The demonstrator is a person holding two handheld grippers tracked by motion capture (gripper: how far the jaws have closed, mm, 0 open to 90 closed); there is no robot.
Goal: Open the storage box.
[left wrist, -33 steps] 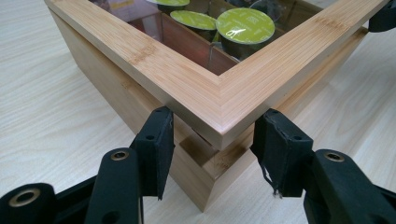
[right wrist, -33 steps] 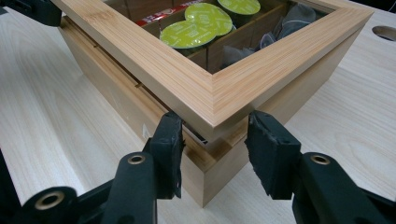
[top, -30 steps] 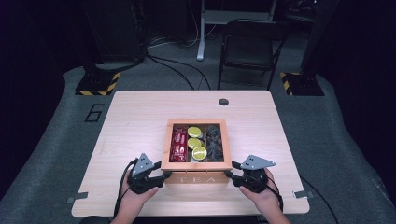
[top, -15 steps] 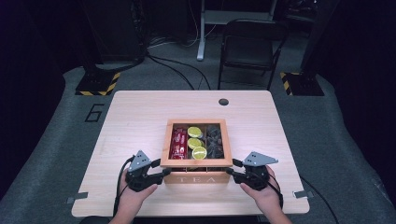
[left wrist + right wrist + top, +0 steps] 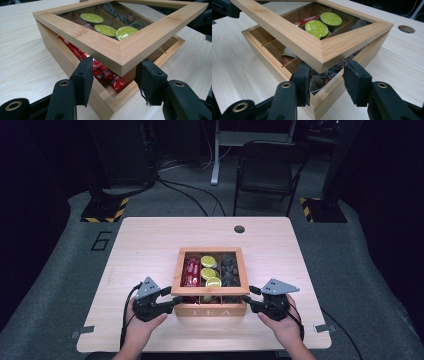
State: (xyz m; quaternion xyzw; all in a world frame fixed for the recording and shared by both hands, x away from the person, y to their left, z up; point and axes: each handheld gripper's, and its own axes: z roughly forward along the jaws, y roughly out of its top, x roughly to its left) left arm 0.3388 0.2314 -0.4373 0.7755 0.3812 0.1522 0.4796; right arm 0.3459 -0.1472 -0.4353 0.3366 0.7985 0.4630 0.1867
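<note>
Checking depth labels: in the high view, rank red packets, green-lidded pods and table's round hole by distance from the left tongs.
1. red packets, box's left compartment, closest to the left tongs.
2. green-lidded pods, middle compartment.
3. round hole, far side of the table, right of centre.

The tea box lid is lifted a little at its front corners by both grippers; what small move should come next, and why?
Probably raise both grippers evenly a bit more. The glass-topped lid tilts above the tea box, its front edge off the rim. The left gripper and right gripper each straddle a front corner, so lifting unevenly might twist the lid. The red packets and green capsules lie below.
</note>
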